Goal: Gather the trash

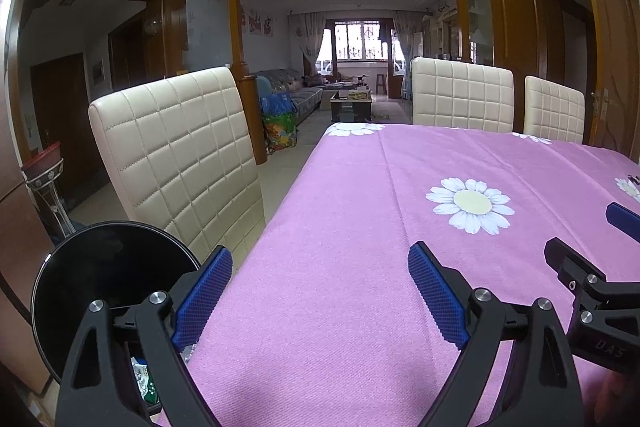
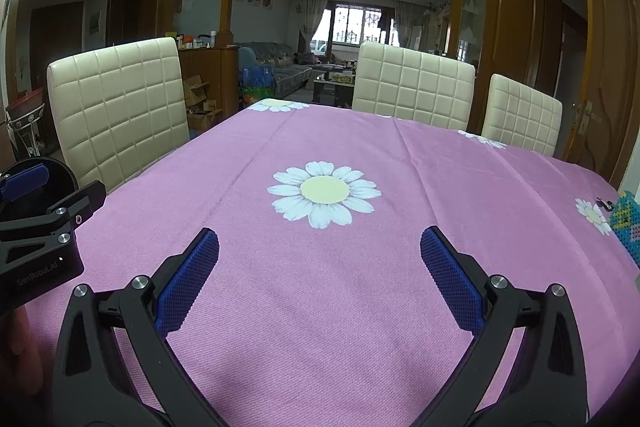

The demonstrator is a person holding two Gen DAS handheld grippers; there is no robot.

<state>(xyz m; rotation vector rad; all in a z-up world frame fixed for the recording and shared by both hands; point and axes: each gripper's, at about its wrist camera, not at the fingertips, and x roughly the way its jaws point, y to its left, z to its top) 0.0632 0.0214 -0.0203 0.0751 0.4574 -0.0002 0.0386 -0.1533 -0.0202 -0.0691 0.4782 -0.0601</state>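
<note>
Pink tablecloth [image 2: 360,307], left gripper [image 1: 320,291] spread wide and empty, right gripper [image 2: 320,275] likewise

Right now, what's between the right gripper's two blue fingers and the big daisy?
Only bare pink tablecloth lies between the right gripper and the daisy, in the right wrist view.
</note>
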